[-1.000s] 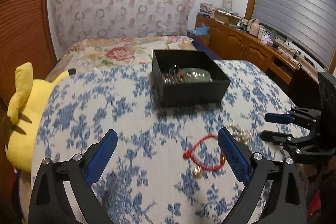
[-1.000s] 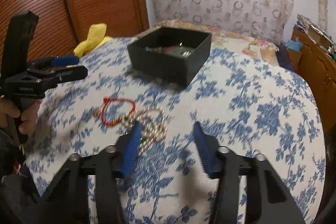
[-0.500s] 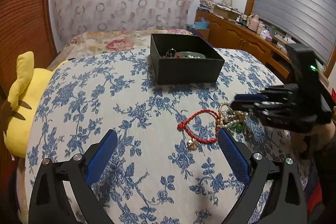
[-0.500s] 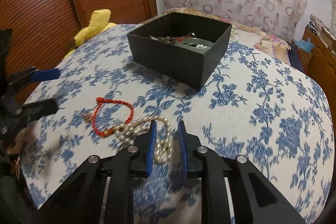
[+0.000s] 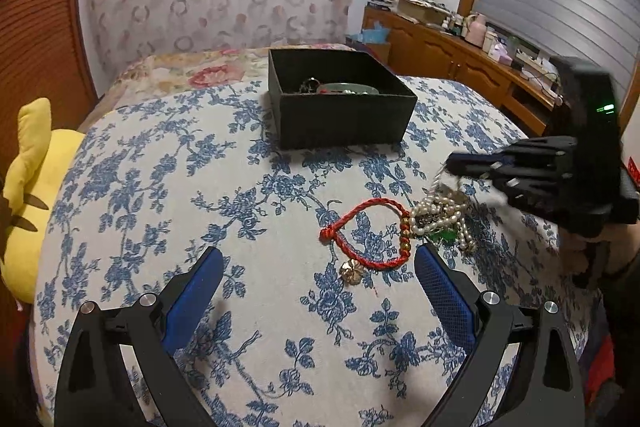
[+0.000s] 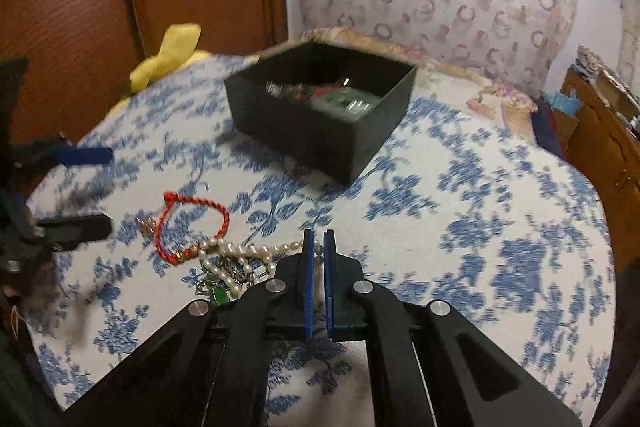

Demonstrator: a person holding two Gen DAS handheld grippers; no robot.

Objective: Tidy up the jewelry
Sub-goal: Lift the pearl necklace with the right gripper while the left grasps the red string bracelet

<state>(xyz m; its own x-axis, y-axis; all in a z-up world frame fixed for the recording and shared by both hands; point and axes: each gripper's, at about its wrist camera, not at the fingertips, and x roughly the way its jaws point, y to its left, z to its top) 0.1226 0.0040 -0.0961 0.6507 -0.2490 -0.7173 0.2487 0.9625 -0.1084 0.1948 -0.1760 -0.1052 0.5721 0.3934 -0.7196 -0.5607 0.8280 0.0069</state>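
A pearl necklace (image 5: 438, 217) with a green pendant lies on the blue-flowered cloth, partly lifted. My right gripper (image 6: 318, 243) is shut on a strand of the pearl necklace (image 6: 256, 250); it shows in the left wrist view (image 5: 454, 167) just above the pearls. A red cord bracelet (image 5: 370, 235) with a gold charm lies beside the pearls, also seen in the right wrist view (image 6: 192, 223). My left gripper (image 5: 316, 267) is open and empty, low in front of the bracelet. An open black box (image 5: 340, 123) holding several jewelry pieces stands beyond.
A yellow plush toy (image 5: 28, 187) lies at the left edge of the cloth-covered surface (image 5: 160, 187). A wooden sideboard (image 5: 460, 55) with clutter runs along the right wall. A patterned curtain hangs behind the box.
My right gripper closed from open onto the pearl necklace and is lifting one strand. The left gripper stayed open and moved slightly closer to the bracelet.
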